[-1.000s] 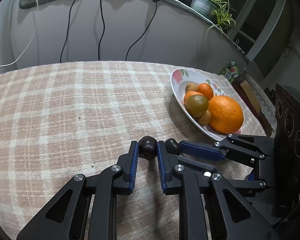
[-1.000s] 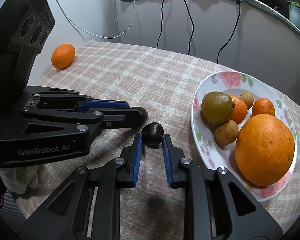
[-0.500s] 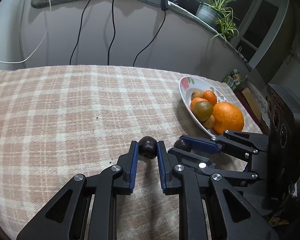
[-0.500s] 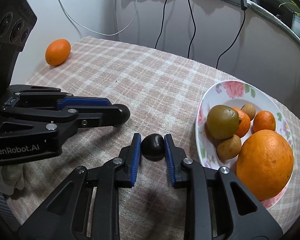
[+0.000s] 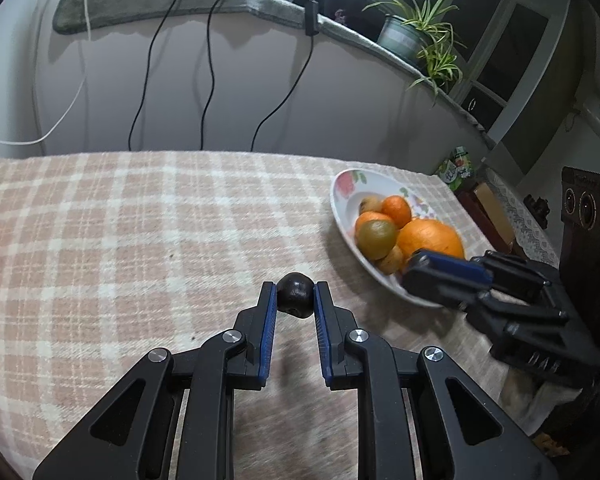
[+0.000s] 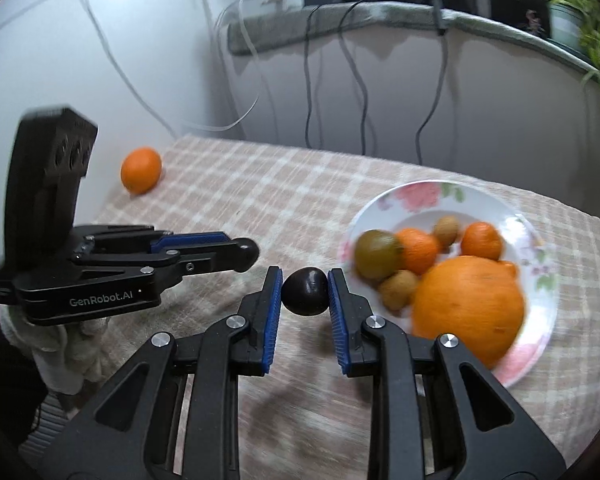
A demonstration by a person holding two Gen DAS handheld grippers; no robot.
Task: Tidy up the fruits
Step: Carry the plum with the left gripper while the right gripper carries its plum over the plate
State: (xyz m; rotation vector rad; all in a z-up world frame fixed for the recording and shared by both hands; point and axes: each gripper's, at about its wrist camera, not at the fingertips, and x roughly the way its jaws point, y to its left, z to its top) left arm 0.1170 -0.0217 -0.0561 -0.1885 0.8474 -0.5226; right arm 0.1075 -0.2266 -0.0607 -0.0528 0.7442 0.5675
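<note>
In the left wrist view my left gripper [image 5: 295, 293] is shut on a small dark round fruit [image 5: 295, 298], just above the checked tablecloth [image 5: 140, 240]. The right wrist view shows my right gripper [image 6: 305, 289] shut on a second dark fruit [image 6: 305, 294], held above the cloth just left of the flowered white plate [image 6: 400, 194]. That plate [image 5: 340, 196] holds a big orange [image 6: 468, 304], a green-brown fruit [image 6: 378, 254], small oranges and small brown fruits. In the left wrist view the right gripper [image 5: 416, 266] is blurred in front of the plate's near rim, its fruit hidden.
A loose orange [image 6: 141, 170] lies at the cloth's far left corner by the wall. Cables [image 5: 208, 72] hang down the wall behind the table. A potted plant [image 5: 416, 36] stands on the ledge. A white-gloved hand [image 6: 56, 344] holds the left gripper [image 6: 247, 254].
My right gripper has risen with its dark fruit and moved right, from beside the left gripper to the plate's near rim. The left gripper has hardly moved and keeps its fruit.
</note>
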